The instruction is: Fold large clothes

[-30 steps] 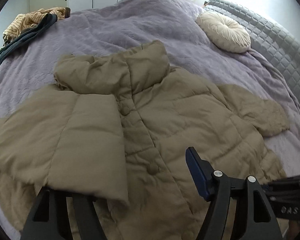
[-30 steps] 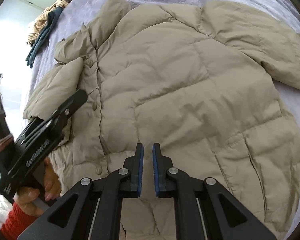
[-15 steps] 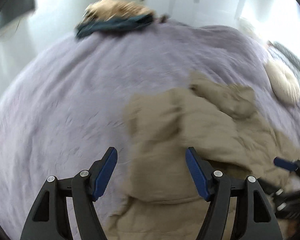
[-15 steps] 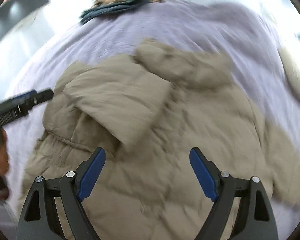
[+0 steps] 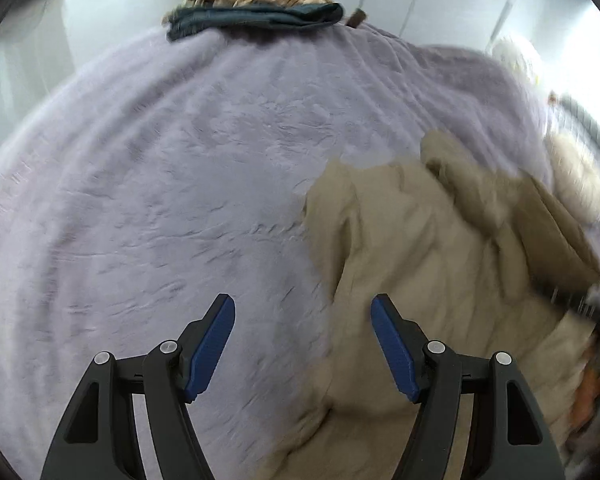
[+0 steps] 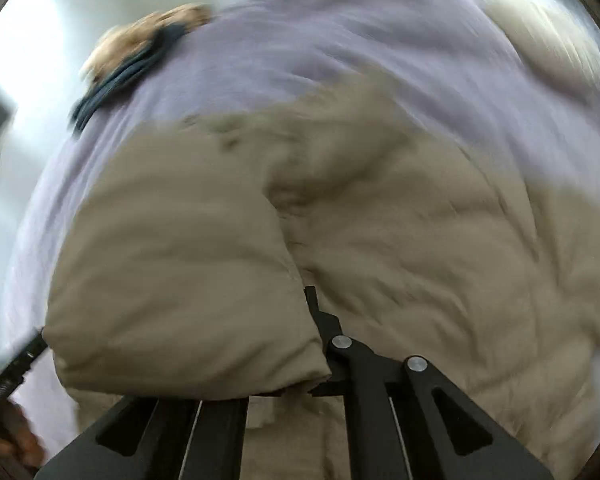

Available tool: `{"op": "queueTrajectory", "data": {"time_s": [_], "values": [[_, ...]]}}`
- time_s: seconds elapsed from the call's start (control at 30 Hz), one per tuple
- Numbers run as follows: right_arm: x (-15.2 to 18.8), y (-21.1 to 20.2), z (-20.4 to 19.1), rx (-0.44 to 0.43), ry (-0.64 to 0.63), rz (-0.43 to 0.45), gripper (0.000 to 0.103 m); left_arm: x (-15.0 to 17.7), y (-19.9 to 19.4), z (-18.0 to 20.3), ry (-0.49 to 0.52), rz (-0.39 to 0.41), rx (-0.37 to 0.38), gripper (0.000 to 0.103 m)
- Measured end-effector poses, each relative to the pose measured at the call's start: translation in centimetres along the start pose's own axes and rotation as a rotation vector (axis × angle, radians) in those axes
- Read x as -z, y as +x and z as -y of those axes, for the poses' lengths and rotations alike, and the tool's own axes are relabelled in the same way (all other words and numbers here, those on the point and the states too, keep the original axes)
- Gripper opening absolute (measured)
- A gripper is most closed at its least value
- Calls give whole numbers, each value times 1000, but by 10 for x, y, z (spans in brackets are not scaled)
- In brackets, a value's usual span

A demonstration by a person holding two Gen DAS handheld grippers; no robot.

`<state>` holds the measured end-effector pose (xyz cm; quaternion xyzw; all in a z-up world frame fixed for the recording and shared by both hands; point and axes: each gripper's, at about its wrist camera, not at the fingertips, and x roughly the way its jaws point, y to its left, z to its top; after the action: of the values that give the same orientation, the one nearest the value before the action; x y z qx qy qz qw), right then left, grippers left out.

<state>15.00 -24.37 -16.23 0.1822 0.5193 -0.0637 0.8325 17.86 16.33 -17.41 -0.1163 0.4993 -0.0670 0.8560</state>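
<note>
L gripper [image 5: 302, 344]: my pads [image 5: 210, 348] are spread wide w/ nothing between them. It hangs over bare blanket [image 5: 160, 200], and the jacket [image 5: 440, 280] edge lies just under and beyond the R pad. It's open because this side has no job right now. I'd guess it's free so it can go for the next edge.

R gripper [image 6: 309, 304]: only one finger [image 6: 326, 324] shows. The other is buried under a puffy flap [image 6: 180, 280] of jacket. The visible finger sits near the centre line, so I judge the jaws closed on the flap edge, but I can't see the pinch itself. The grip seems to be there so the flap can be carried across the body as one piece. The filling is thick and springy, so a loose hold prob lets it flop back.

Jacket: it lies on the blanket w/ its front up, to the R of my L gripper and right under the R one. The flap is doubled over onto the front. The collar end points away from me twd the cushion [image 5: 576, 184]. The R view is badly blurred, so seams and buttons aren't readable.

Further out, a pile [image 5: 256, 4] of other clothes sits at the far edge of the bed, well apart from the jacket. That leaves room on the L side of the blanket. Fold looks early: one side in, the rest not yet done
</note>
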Motion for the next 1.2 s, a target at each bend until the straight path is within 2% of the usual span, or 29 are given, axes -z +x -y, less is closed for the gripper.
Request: {"op": "queueTrajectory", "data": {"time_s": [0.07, 0.13, 0.2, 0.23, 0.27, 0.33, 0.43, 0.5, 0.63, 0.73, 0.9, 0.97, 1.03, 1.07, 1.17, 1.2], "values": [[0, 5, 24, -18, 102, -27, 6, -15, 16, -6, -75, -32, 127, 72], [6, 13, 44, -32, 182, -65, 6, -29, 46, -13, -163, -119, 280, 72], [11, 21, 57, -55, 235, -96, 6, -33, 70, -11, -197, -185, 357, 72], [12, 24, 62, -69, 255, -106, 6, -32, 74, -9, -201, -194, 361, 72], [12, 26, 66, -83, 272, -112, 6, -32, 78, -4, -195, -200, 359, 71], [12, 29, 72, -104, 296, -115, 6, -30, 74, 18, -115, -179, 332, 36], [11, 33, 73, -140, 324, -126, 6, -29, 56, 38, 41, -128, 266, 25], [13, 36, 67, -169, 343, -132, 6, -33, 54, 31, 72, -114, 254, 25], [16, 53, 39, -212, 349, -152, 6, -40, 72, -5, 11, -136, 214, 25], [11, 64, 24, -183, 334, -137, 6, -43, 82, -25, -36, -137, 177, 25], [13, 55, 31, -207, 328, -144, 8, -51, 62, -38, -83, -72, 83, 25], [11, 38, 33, -193, 271, -130, 17, -52, 44, -36, -51, -51, 52, 25], [10, 15, 36, -147, 209, -86, 49, -52, 28, -32, -22, -31, 46, 25], [9, 5, 38, -124, 196, -61, 55, -51, 20, -25, -5, -18, 50, 25], [9, -22, 50, -53, 207, 4, 56, -42, -4, -2, 51, 11, 71, 25], [8, -28, 50, -46, 206, 21, 51, -37, -8, 8, 78, 15, 75, 25]]}}
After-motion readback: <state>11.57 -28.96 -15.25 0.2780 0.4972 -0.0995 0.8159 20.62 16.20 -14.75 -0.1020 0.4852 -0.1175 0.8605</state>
